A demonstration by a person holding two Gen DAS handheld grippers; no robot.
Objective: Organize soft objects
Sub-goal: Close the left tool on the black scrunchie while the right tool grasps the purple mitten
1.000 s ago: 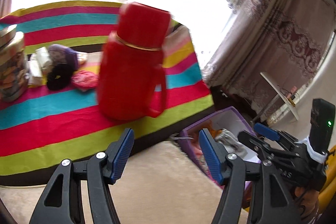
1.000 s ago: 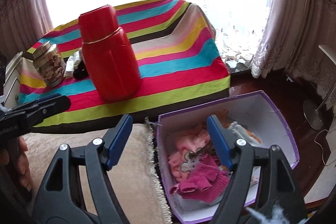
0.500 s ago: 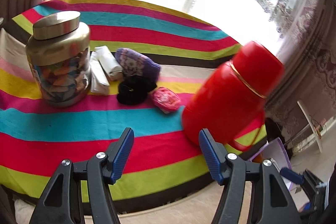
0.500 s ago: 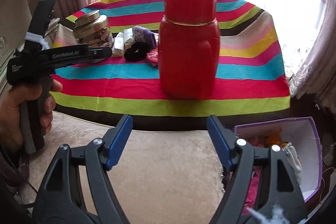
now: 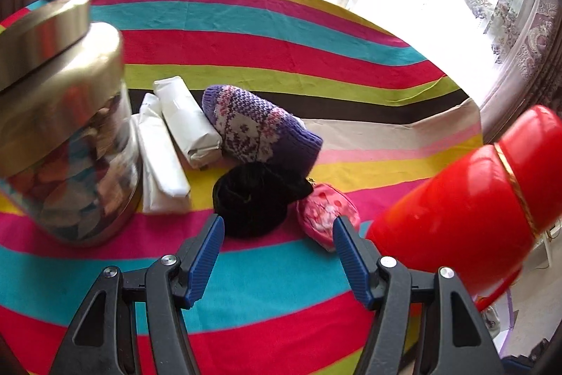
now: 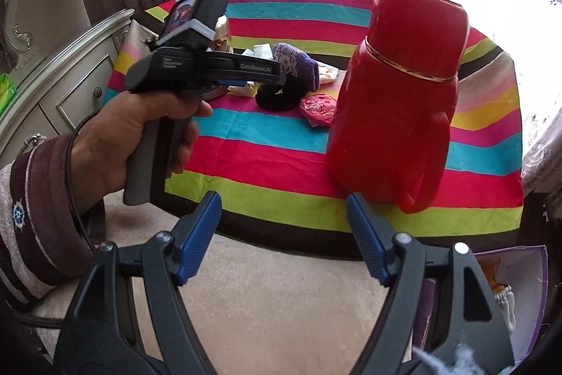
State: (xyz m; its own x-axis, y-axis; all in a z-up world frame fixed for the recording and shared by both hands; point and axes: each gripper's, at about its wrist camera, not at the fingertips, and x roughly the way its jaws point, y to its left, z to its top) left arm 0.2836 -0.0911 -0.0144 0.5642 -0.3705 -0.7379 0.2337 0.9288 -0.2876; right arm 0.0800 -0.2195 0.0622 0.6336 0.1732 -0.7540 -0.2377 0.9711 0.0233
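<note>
On the striped cloth lie a purple knitted piece (image 5: 261, 129), a black soft bundle (image 5: 254, 202) and a small pink soft item (image 5: 326, 215). They also show in the right wrist view: purple (image 6: 298, 64), black (image 6: 277, 97), pink (image 6: 318, 108). My left gripper (image 5: 275, 255) is open and empty, just in front of the black bundle. Its body (image 6: 210, 69) shows held over the table in the right wrist view. My right gripper (image 6: 282, 236) is open and empty, over the beige surface before the table edge.
A tall red thermos (image 5: 470, 224) stands at the right, also in the right wrist view (image 6: 397, 97). A glass jar with a gold lid (image 5: 59, 129) and two white wrapped packets (image 5: 168, 143) sit left. A purple-edged box (image 6: 505, 290) holding soft items lies low right. A dresser (image 6: 66, 83) stands left.
My left gripper has swung left from the box and moved in close over the soft items. My right gripper has swung left away from the box. Both stay open.
</note>
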